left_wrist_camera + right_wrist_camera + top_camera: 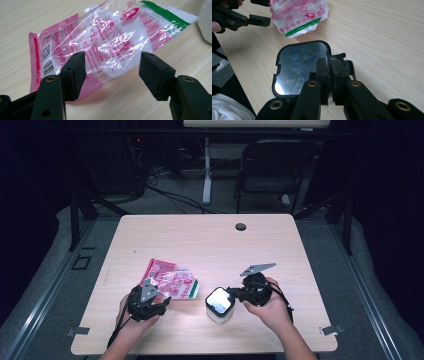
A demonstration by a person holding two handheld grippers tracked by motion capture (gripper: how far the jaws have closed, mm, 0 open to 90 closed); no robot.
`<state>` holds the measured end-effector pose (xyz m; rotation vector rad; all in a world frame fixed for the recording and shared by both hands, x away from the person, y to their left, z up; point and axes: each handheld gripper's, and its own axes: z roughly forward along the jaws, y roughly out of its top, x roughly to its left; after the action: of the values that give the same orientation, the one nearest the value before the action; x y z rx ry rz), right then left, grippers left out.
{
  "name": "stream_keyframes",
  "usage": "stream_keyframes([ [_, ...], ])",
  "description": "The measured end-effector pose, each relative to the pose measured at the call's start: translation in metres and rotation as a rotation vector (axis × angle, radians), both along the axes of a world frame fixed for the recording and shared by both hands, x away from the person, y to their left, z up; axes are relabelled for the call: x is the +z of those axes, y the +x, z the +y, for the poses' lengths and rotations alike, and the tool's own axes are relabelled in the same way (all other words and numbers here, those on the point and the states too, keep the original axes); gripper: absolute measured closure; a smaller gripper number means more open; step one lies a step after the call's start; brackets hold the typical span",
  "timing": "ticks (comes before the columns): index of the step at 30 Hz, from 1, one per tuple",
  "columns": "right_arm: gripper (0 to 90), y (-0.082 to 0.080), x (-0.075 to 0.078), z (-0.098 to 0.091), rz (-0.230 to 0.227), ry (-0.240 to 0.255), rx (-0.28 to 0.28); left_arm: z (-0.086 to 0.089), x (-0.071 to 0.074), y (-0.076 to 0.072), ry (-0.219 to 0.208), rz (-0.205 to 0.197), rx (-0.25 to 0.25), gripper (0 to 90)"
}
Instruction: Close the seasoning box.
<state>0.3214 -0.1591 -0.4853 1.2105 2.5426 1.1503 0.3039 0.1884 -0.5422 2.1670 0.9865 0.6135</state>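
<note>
A crumpled pink and clear plastic bag [172, 280] [112, 42] [297, 15] with a green end lies flat on the wooden table [210, 240]. My left gripper [164, 304] [113, 60] is open, with its jaws wide apart just over the bag's near edge and nothing between the pads. To the bag's right stands a small white container [219, 306] with a shiny, black-rimmed lid [297, 67]. My right gripper [231, 292] [329, 62] reaches it from the right; its jaws are almost together, pinching the lid's rim. The left gripper [262, 11] also appears far off in the right gripper view.
A round cable hole [241, 226] sits near the table's far edge. A black chair [272, 167] and a white desk leg [206, 170] stand on the floor beyond the table. The table's front edge runs close under both hands.
</note>
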Motion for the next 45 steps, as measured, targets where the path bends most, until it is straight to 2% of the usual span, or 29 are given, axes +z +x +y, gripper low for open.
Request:
stream_keyframes([
  [31,75.3,-0.003,0.001,-0.024,-0.008,0.008,-0.087,0.001,-0.001,0.015,-0.009,0.003,0.004,38.5],
  [36,72.0,-0.003,-0.001,-0.029,-0.012,0.015,-0.107,0.000,-0.001,0.017,-0.011,0.006,-0.001,38.6],
  [45,62.2,-0.003,-0.008,-0.036,-0.009,-0.004,-0.154,-0.001,-0.003,0.023,-0.015,0.011,0.003,38.8],
])
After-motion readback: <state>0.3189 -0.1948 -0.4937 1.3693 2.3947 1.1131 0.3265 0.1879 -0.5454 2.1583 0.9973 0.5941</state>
